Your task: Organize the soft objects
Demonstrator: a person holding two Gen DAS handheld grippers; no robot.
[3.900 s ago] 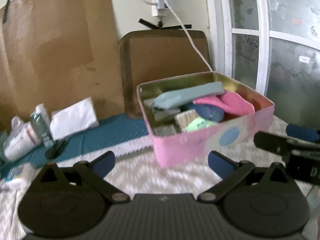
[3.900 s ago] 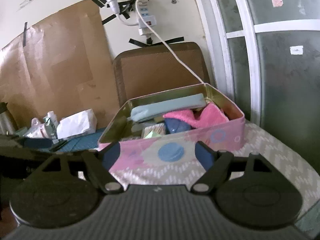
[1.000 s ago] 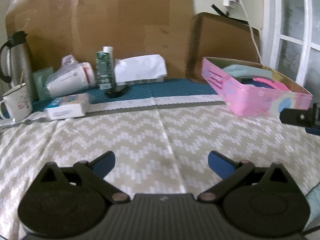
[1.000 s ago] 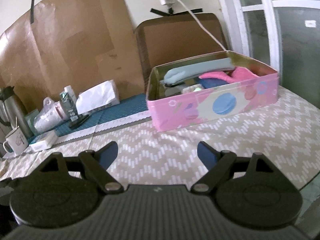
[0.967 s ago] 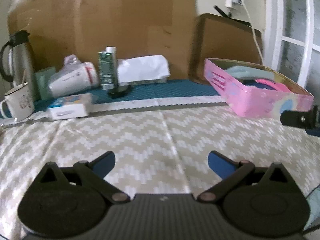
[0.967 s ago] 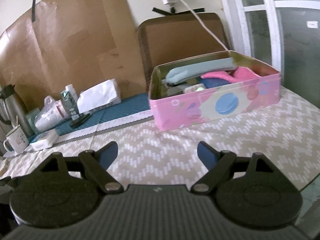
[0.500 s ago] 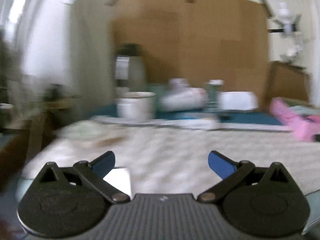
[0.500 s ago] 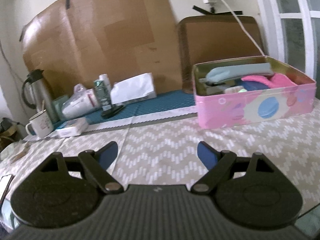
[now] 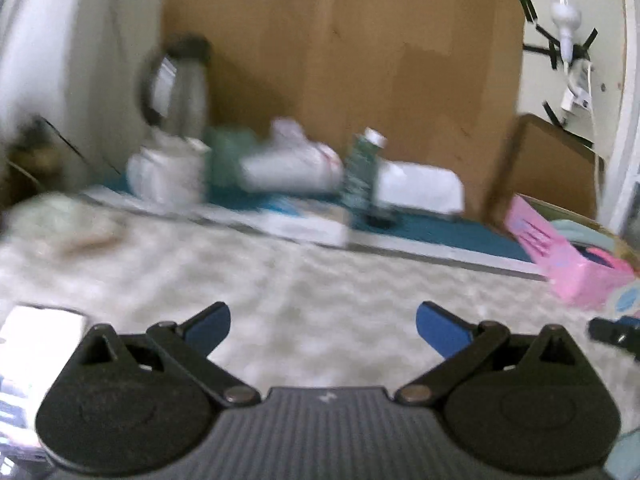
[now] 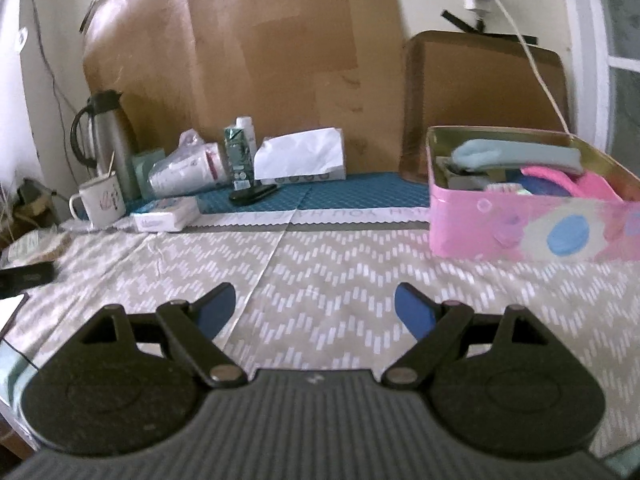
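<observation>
Left gripper (image 9: 323, 322) spread wide, nothing held, above the chevron tablecloth (image 9: 320, 276); view blurred. Right gripper (image 10: 315, 306) likewise wide apart and empty. Pink tin (image 10: 532, 230) at the table's right, holding a grey-blue pouch (image 10: 516, 158), pink cloth (image 10: 576, 184), and a dark blue item (image 10: 540, 188). Enamel mug (image 10: 102, 200) and steel flask (image 10: 108, 136) far left.

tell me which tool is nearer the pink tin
Right. The right tool faces the pink tin just ahead to its right; the left tool sits farther back, with the tin at its view's far right edge.
</observation>
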